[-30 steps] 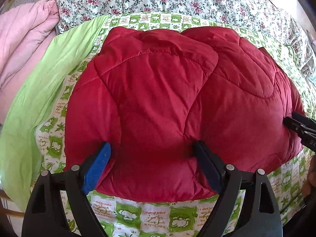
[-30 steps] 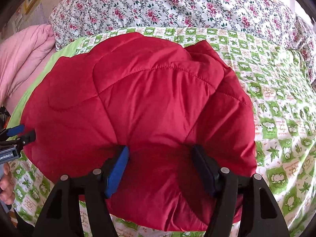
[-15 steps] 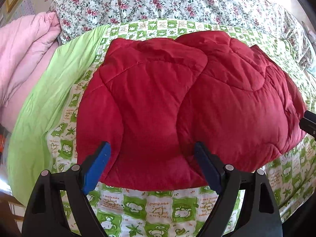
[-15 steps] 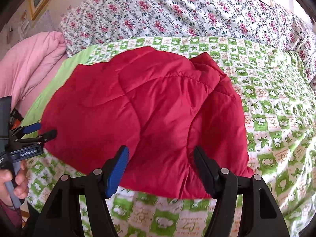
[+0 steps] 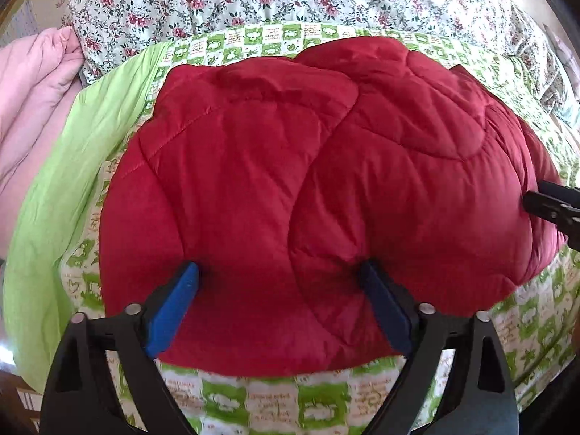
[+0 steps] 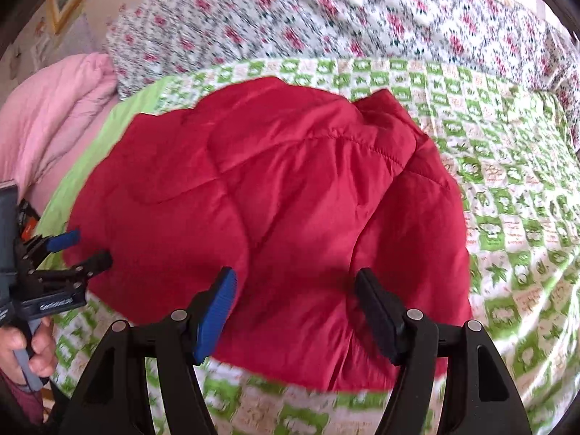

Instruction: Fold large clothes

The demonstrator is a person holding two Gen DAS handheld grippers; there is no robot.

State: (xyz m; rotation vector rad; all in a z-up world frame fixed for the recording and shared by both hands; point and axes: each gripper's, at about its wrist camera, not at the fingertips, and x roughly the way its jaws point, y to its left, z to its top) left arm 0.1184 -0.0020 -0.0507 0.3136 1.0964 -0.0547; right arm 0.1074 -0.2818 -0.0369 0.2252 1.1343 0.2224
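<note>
Red quilted jacket (image 5: pixel 319 195) lies folded and puffy on the green checked bedspread (image 5: pixel 275 402). Left claw (image 5: pixel 279 304) and right claw (image 6: pixel 295 311) both gape released over its near edge, perhaps pressing it; the right view is blurred. Flatten evenly on both sides so the padding doesn't spring back

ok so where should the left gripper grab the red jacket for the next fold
Probably the near hem of the red jacket, from the person's side. That edge lies thin on the checked sheet, right under the open left gripper, while the middle is puffy and offers no edge to pinch. The right gripper could take the hem alongside.
</note>
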